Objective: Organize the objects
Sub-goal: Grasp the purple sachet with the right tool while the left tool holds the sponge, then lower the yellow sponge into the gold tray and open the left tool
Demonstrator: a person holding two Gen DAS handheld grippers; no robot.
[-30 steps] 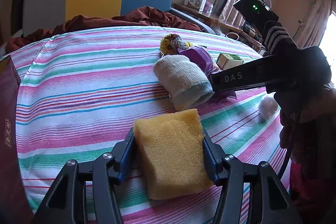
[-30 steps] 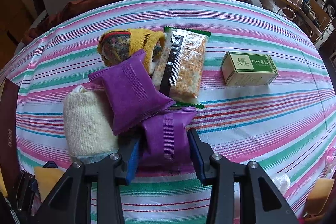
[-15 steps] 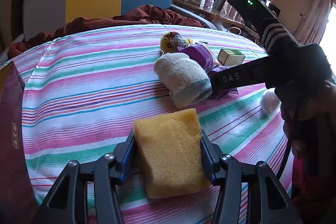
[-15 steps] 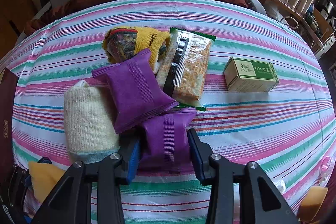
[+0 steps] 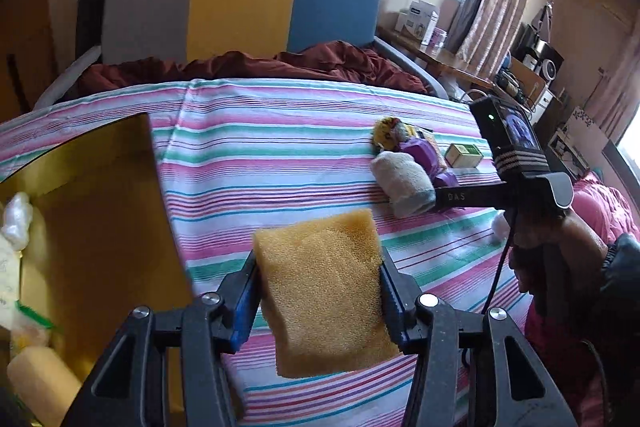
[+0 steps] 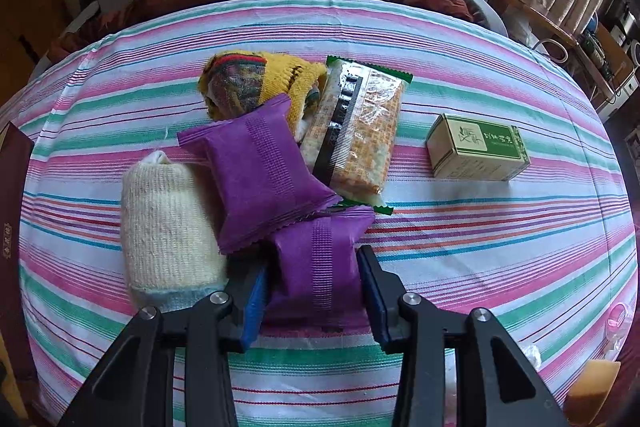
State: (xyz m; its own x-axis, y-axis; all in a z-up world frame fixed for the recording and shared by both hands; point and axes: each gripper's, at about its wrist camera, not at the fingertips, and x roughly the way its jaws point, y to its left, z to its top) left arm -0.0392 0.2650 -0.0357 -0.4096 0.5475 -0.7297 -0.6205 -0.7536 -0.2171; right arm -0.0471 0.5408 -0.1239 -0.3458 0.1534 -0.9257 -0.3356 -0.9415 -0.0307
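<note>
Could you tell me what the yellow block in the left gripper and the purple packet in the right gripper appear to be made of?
Yellow block: looks like open-cell foam sponge, matte, with a pitted, porous surface.
Purple packet: probably plastic film wrapper with a dull sheen, given its ribbed centre seam; its contents are hidden.

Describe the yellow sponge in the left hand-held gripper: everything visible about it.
The yellow sponge is a soft, porous, roughly rectangular foam block, orange-yellow, darker at its far corner. The left hand-held gripper has its pads pressed on the sponge's two long sides, squeezing it slightly. It is lifted clear of the striped cloth, its near end hanging below the jaws. Nothing else touches it. An open yellow box lies to its left.
</note>
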